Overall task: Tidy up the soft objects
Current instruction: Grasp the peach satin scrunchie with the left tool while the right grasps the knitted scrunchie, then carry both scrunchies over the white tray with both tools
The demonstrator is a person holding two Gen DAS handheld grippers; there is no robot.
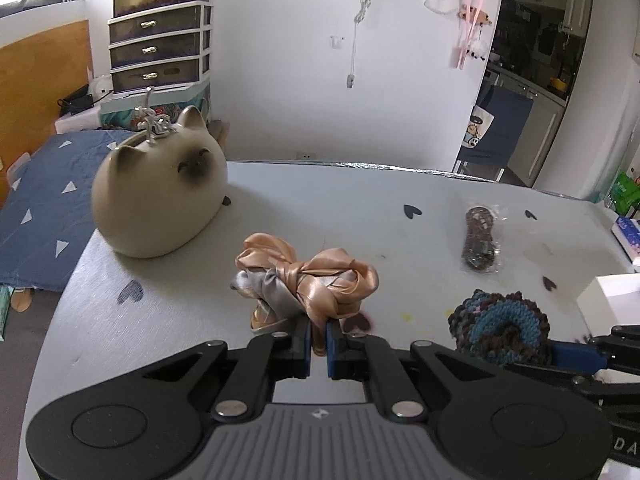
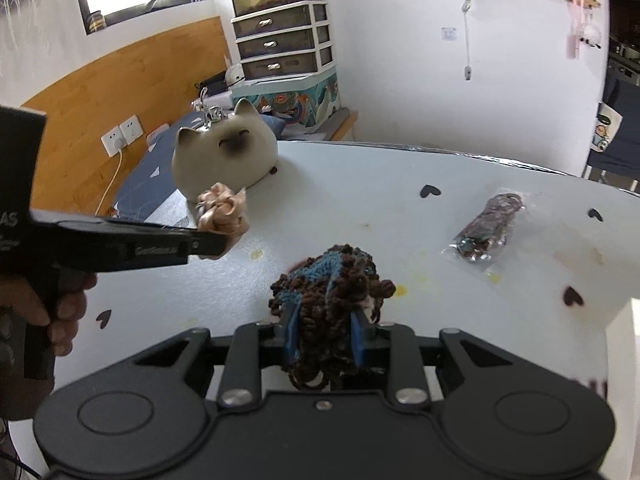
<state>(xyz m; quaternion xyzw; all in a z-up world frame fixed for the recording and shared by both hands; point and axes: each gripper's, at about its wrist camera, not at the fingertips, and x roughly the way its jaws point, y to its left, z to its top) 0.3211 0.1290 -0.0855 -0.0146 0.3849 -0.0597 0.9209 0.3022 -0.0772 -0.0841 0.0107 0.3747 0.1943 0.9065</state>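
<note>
My left gripper is shut on a peach and silver satin scrunchie and holds it above the white table. The scrunchie also shows in the right wrist view at the tip of the left gripper. My right gripper is shut on a brown and blue crocheted scrunchie, which also shows in the left wrist view. A cream ceramic cat holder with an open top stands at the table's far left; it also shows in the right wrist view.
A dark beaded item in a clear bag lies on the right of the table, also in the right wrist view. A white box sits at the right edge. A bed with a blue cover lies left of the table.
</note>
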